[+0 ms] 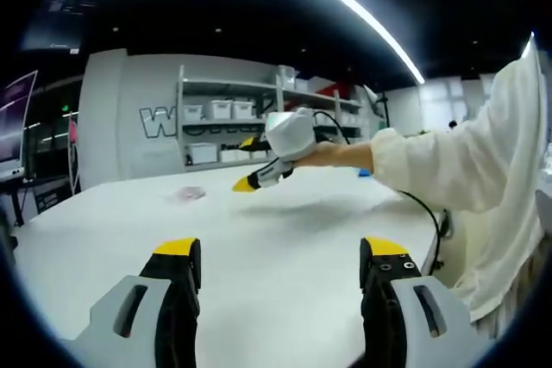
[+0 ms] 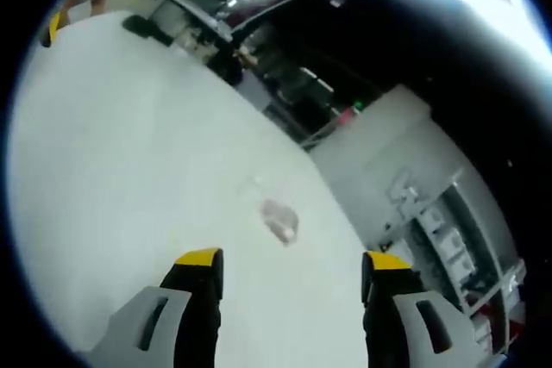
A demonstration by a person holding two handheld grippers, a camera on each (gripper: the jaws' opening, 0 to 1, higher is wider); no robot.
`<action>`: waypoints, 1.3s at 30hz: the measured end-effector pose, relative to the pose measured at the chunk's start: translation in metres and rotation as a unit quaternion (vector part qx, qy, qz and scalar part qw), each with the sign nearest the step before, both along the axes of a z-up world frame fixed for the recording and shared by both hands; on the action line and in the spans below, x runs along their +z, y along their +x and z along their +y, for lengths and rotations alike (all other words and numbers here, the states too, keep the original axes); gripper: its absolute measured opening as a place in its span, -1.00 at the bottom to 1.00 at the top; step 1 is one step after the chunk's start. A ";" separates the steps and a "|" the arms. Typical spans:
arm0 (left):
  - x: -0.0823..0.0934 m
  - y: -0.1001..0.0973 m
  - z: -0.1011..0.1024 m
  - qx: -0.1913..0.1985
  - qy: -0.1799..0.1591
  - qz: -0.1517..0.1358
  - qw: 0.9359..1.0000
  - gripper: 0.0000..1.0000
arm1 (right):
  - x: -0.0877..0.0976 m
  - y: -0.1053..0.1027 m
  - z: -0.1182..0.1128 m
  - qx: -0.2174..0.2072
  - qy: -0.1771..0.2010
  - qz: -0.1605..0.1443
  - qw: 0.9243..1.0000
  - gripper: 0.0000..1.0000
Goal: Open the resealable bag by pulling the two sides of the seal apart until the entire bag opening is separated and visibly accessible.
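Observation:
A small clear resealable bag (image 1: 187, 195) with something pinkish inside lies flat on the white table (image 1: 285, 256), far from me on the left. My left gripper (image 1: 283, 253) stands open low over the table's near part, nothing between its jaws. The right gripper (image 1: 255, 178), held by a hand in a white glove and sleeve, hovers above the table to the right of the bag. In the right gripper view the bag (image 2: 279, 219) lies ahead of the open right gripper (image 2: 293, 263), a short way beyond its yellow fingertips (image 2: 200, 258).
Shelves with white bins (image 1: 226, 111) stand behind the table against a white wall. A black cable (image 1: 427, 210) trails off the table's right edge by the person's white sleeve (image 1: 483, 152). Desks and dark furniture (image 2: 194, 19) stand past the table's far side.

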State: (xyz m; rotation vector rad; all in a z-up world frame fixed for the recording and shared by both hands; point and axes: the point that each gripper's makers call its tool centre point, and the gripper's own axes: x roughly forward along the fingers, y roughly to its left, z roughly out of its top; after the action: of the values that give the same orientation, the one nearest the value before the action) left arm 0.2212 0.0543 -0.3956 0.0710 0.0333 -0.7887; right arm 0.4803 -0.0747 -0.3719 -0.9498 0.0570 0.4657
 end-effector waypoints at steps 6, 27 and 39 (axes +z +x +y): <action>0.000 -0.001 0.001 0.001 -0.001 0.000 1.000 0.48 | -0.001 0.004 0.005 0.003 -0.007 -0.001 1.000 0.28; 0.004 -0.003 0.004 0.005 -0.005 -0.002 1.000 0.47 | -0.011 0.014 0.008 -0.005 -0.013 0.007 1.000 0.24; 0.005 -0.001 0.005 0.006 -0.005 -0.002 1.000 0.47 | -0.012 0.023 0.015 -0.003 -0.024 0.007 1.000 0.21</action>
State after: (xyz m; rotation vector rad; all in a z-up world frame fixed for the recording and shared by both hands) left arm 0.2205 0.0592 -0.3910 0.0620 0.0264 -0.7771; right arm 0.5033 -0.0597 -0.3836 -0.9934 0.0838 0.4666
